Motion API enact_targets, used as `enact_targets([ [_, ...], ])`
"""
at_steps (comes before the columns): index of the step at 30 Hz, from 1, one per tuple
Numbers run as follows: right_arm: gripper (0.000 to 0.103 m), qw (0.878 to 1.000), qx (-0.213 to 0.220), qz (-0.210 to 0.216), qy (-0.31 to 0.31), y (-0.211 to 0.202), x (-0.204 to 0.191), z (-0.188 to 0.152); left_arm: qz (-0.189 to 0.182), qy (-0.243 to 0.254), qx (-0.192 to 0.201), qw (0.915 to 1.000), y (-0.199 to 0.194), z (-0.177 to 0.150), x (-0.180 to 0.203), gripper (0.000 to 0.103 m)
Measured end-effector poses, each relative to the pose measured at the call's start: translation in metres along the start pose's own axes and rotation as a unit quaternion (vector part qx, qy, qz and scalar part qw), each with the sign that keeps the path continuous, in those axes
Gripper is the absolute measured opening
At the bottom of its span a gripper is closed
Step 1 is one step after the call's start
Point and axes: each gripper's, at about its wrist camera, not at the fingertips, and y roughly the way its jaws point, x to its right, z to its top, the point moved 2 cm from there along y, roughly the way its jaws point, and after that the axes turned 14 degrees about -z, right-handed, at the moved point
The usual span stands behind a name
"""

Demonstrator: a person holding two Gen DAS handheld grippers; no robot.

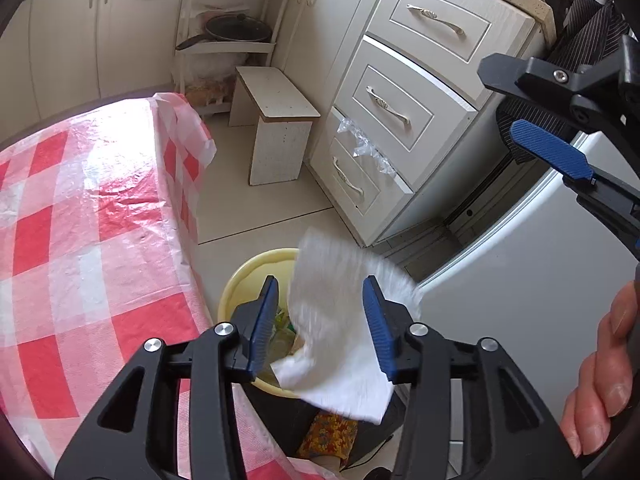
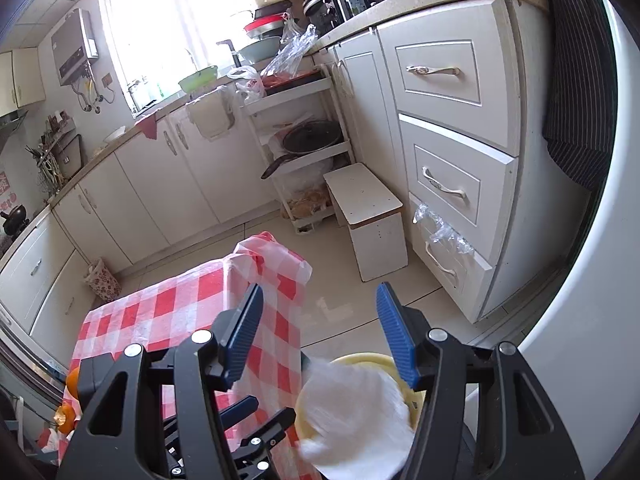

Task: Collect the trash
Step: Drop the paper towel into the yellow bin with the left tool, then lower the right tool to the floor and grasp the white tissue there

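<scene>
A white paper napkin (image 1: 340,320) hangs blurred in the air over a yellow bin (image 1: 256,276) on the floor beside the table. It sits between the fingers of my left gripper (image 1: 320,320), which is open and not touching it. The bin holds some trash. In the right wrist view the napkin (image 2: 356,420) covers most of the bin (image 2: 360,360) below my right gripper (image 2: 320,336), which is open and empty. The right gripper also shows in the left wrist view (image 1: 536,112), higher up at the right.
A table with a red-checked cloth (image 1: 80,220) stands left of the bin. White drawers (image 1: 400,112) with clear plastic sticking out, a small white stool (image 1: 276,120) and a fridge (image 1: 540,280) surround the floor space. A pan rack (image 2: 304,140) stands behind.
</scene>
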Motion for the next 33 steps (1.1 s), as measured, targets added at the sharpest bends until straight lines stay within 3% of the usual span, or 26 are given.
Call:
enact_targets([
  [13,0.059,1.000,-0.005,0.024,0.003,0.001,-0.009,-0.002,0.005,-0.024,0.057,0.9981,-0.112,-0.024,-0.026,0.054],
  [17,0.064,0.995,-0.059,0.015,-0.085,0.013,-0.019,-0.017,0.017,-0.013,0.068,0.9975,-0.151,-0.045,-0.031,0.055],
  [20,0.064,0.973,-0.114,-0.022,-0.198,0.020,-0.024,-0.051,0.030,0.003,0.062,0.9976,-0.179,-0.067,-0.036,0.055],
  [24,0.067,0.937,-0.187,0.001,-0.294,0.022,-0.006,-0.119,0.046,0.023,0.046,0.9976,-0.214,-0.098,-0.047,0.057],
  [27,0.068,0.916,-0.249,0.012,-0.316,0.041,0.031,-0.195,0.055,0.017,0.036,0.9977,-0.232,-0.116,-0.059,0.058],
  [30,0.068,0.905,-0.310,0.018,-0.292,0.082,0.059,-0.274,0.056,-0.006,0.030,0.9980,-0.237,-0.125,-0.071,0.058],
  [33,0.068,0.907,-0.347,0.006,-0.241,0.137,0.075,-0.340,0.050,-0.017,0.024,0.9983,-0.232,-0.126,-0.073,0.058],
])
